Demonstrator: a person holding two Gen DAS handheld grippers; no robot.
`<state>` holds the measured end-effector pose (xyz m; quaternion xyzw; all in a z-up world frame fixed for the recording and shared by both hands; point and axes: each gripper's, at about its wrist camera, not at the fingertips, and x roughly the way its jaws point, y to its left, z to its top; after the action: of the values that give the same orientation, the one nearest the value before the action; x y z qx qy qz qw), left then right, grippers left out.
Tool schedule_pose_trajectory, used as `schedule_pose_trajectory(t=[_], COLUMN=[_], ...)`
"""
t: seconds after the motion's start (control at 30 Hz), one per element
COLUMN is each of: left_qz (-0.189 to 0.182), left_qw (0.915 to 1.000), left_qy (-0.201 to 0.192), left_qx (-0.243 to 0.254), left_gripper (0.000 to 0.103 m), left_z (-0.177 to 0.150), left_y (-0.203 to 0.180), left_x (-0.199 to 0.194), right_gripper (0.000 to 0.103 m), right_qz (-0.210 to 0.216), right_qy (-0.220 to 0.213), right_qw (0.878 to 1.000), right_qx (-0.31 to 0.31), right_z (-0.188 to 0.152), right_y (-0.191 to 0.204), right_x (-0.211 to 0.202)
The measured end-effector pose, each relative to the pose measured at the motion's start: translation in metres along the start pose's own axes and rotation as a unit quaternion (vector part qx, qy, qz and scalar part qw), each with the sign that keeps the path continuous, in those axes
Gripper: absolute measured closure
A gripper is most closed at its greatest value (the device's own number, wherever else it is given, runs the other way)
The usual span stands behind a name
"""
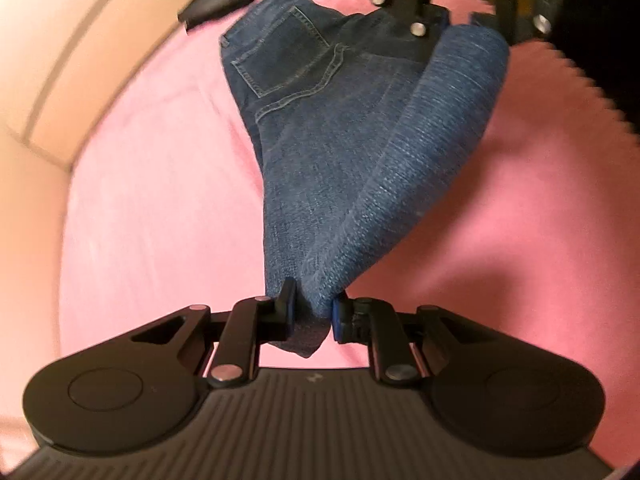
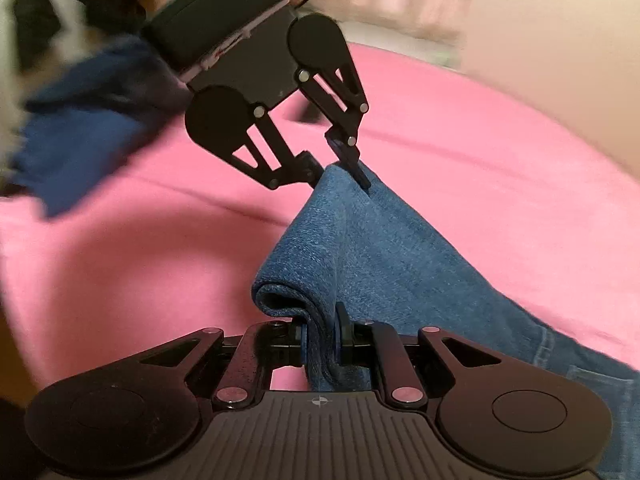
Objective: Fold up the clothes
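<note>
Pink bedding [image 1: 152,220] lies under jeans [image 1: 320,184] half-lifted, left gripper [image 1: 312,316] and right gripper [image 2: 322,344] jaws each clamping denim, folding barely begun.

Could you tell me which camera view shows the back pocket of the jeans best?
The left wrist view: the back pocket lies fully visible with its stitching. The right wrist view shows only denim and a seam at its lower right edge.

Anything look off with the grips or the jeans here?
Nothing alarming. Both the left gripper and the right gripper are shut on the jeans, lifted off the pink cover. Only oddity: the denim is bunched in each pinch, not flat.
</note>
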<state>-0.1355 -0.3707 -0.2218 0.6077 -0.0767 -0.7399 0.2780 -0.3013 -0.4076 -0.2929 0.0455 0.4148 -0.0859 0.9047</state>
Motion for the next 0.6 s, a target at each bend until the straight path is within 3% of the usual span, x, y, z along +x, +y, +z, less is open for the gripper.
schedule_pose_trajectory(t=[0.03,0.13,0.23,0.43,0.53,0.6], left_qz=[-0.010,-0.034,-0.045,-0.045,-0.028,-0.012], left_qw=[0.9998,0.9978,0.9964,0.9976,0.9993,0.9997], left_qy=[0.013,0.049,0.064,0.041,0.017,-0.001], left_qx=[-0.007,-0.026,-0.033,-0.033,-0.020,-0.020], left_gripper=[0.089,0.089,0.089,0.088,0.086,0.078], left_z=[-0.004,-0.007,0.008,0.083,0.142,0.182], left_y=[-0.010,-0.027,-0.011,0.073,0.114,0.139], left_x=[-0.015,-0.053,-0.070,-0.079,-0.070,-0.059], right_gripper=[0.093,0.093,0.093,0.093,0.093,0.093], right_qz=[0.034,0.084,0.131,0.071,0.033,0.016], right_qy=[-0.004,-0.017,-0.031,-0.080,-0.111,-0.131], right_qw=[0.999,0.996,0.991,0.989,0.978,0.964], right_qx=[-0.001,0.005,0.011,0.104,0.175,0.231], right_z=[0.004,0.014,0.024,0.021,-0.001,-0.021], right_y=[0.011,0.026,0.040,-0.018,-0.066,-0.104], right_x=[-0.005,-0.015,-0.026,-0.088,-0.125,-0.146])
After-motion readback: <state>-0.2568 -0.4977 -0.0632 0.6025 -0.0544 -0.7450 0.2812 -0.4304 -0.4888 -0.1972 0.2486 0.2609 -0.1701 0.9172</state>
